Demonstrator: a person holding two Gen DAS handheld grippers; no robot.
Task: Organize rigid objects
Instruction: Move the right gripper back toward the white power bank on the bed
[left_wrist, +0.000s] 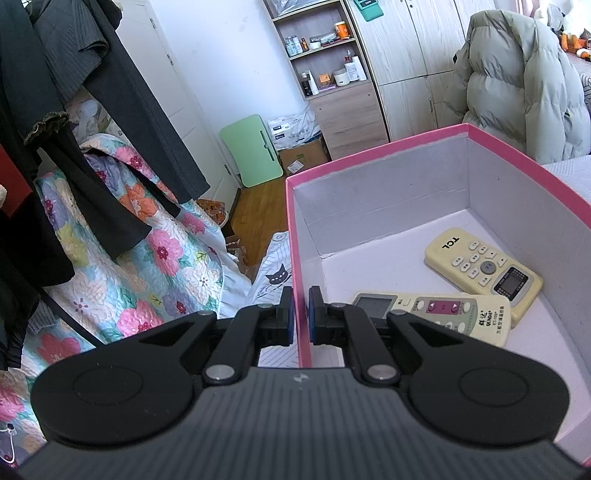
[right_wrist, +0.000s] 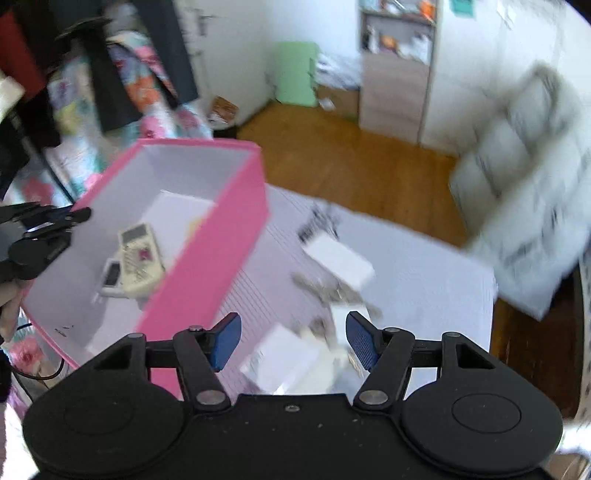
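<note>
Nearest of all, the left gripper (left_wrist: 301, 314) has its blue-padded fingers pinched on the near left wall of the pink box (left_wrist: 369, 155), one finger outside and one inside, with only the thin wall between them. Left of the box a floral quilt (left_wrist: 147, 266) spreads under dark hanging clothes (left_wrist: 92, 110), and a green board (left_wrist: 253, 149) leans on the far wall beside a wooden floor. Inside the box, on its white bottom, lie two cream air-conditioner remotes: the QUNDA remote (left_wrist: 443, 314) near the gripper, and to its right the TCL remote (left_wrist: 484, 267), whose lower end touches the QUNDA one. Far right, a pale puffer jacket (left_wrist: 517, 85) hangs over a seat, with a shelf unit (left_wrist: 325, 48) of bottles and jars behind.

From the right wrist view, which is blurred, the pink box (right_wrist: 221, 236) sits at the left on a white striped cloth (right_wrist: 424, 266), with the left gripper (right_wrist: 48, 229) at its left edge. The right gripper (right_wrist: 291, 339) hangs above the cloth with its fingers spread wide and nothing between them. Under and beyond them lies a heap of white rectangular objects (right_wrist: 340, 258), too smeared to name, just right of the box.
</note>
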